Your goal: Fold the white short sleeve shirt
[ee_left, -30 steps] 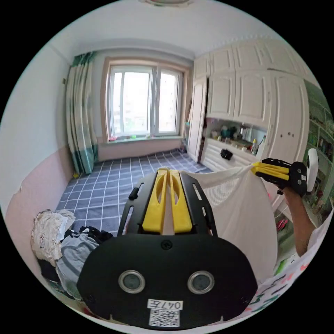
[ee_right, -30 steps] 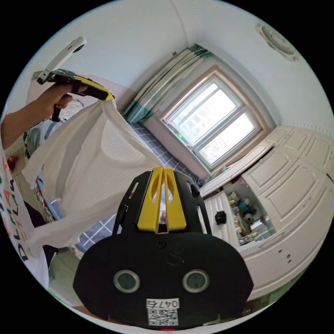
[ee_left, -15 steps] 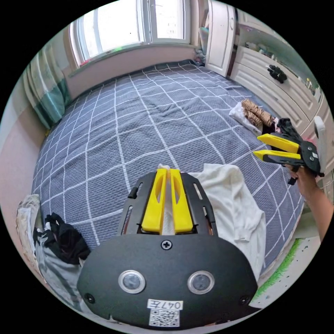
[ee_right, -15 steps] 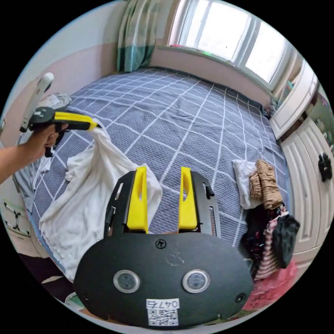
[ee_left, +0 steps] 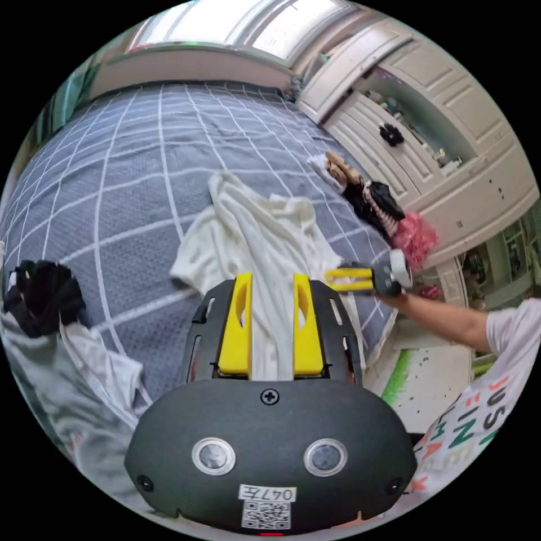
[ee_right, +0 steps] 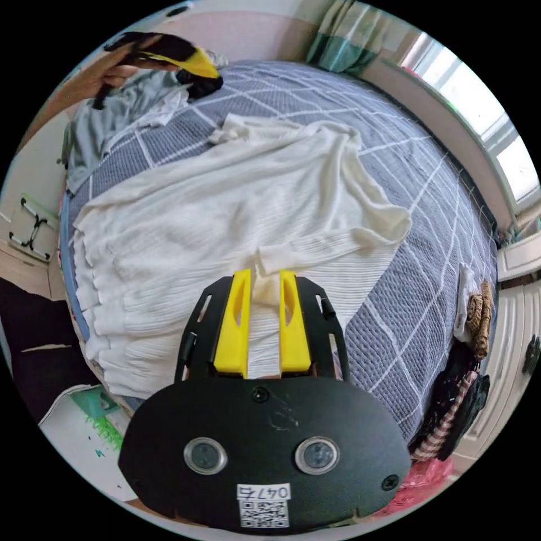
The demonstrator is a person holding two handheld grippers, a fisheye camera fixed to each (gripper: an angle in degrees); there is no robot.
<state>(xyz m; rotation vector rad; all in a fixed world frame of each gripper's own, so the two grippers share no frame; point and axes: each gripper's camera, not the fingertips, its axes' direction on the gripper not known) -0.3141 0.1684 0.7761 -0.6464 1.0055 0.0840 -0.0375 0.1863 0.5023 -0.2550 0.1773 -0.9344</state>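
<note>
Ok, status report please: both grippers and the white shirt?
Left gripper open, right gripper open, both above the cloth. White shirt lying rumpled on the bed, not yet folded. Clothes piles off to the sides.

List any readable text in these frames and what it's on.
"JUS": coloured print on the person's white T-shirt; other rows too warped to read.
Small characters and a square code: white sticker on left gripper, likewise on right gripper; labels, left unread.

white shirt — grey white-checked bedcover, yellow jaws
</note>
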